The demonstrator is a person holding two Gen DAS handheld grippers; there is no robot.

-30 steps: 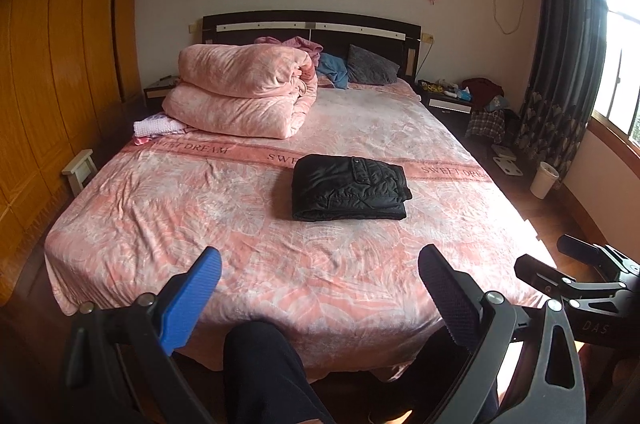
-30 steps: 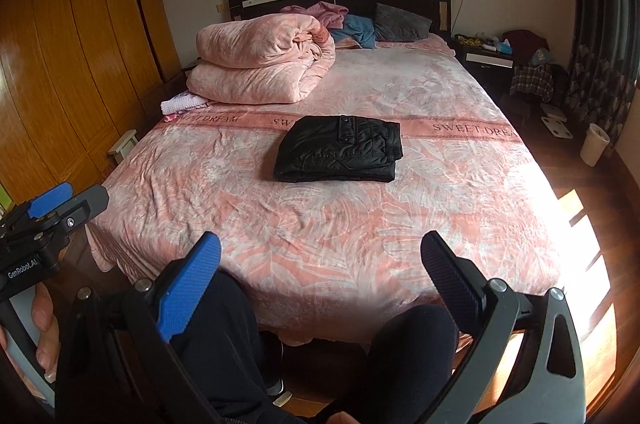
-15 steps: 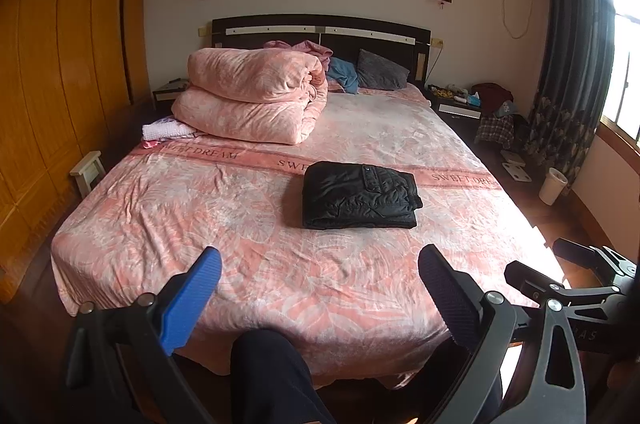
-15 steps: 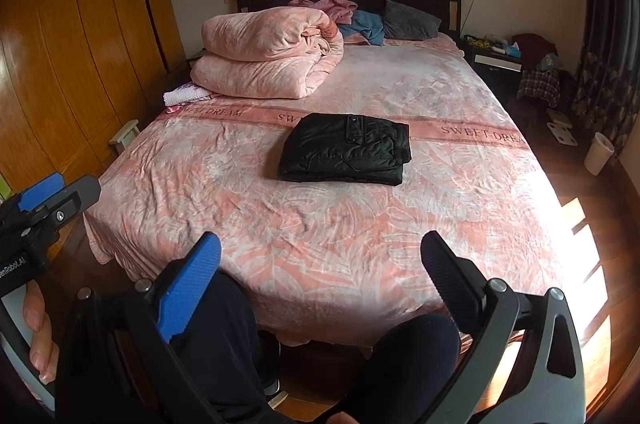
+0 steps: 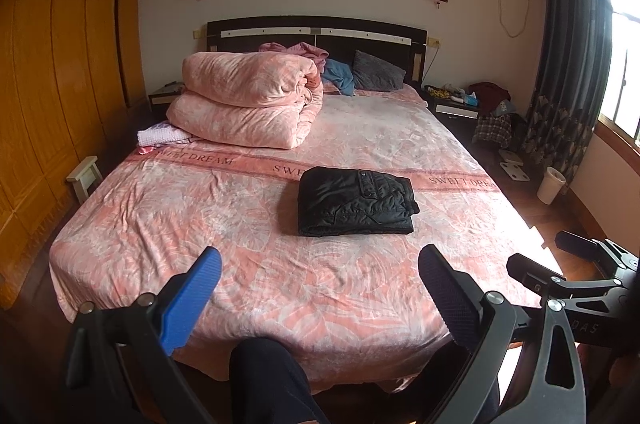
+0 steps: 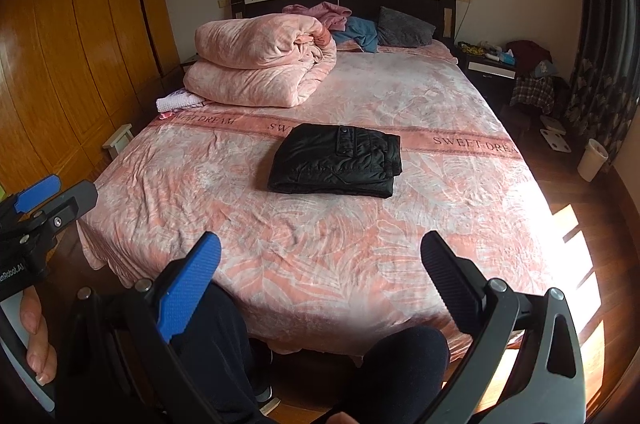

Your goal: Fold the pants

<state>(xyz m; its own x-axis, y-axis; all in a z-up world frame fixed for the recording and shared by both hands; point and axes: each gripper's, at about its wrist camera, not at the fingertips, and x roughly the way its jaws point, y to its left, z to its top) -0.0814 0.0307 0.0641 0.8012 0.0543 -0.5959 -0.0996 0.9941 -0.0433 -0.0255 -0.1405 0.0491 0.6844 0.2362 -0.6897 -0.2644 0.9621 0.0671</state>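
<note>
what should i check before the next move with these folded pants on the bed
1. Black pants folded into a compact block: ok.
2. Pants lying fully on the bed, away from its edges: ok.
3. Left gripper open, holding nothing: ok.
4. Right gripper open, holding nothing: ok.
5. Rolled pink quilt apart from the pants: ok.
6. Underside layers of the fold lying even: cannot tell.

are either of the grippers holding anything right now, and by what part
Nothing is held. The left gripper and right gripper both have their jaws open and empty, short of the folded black pants on the bed.
</note>
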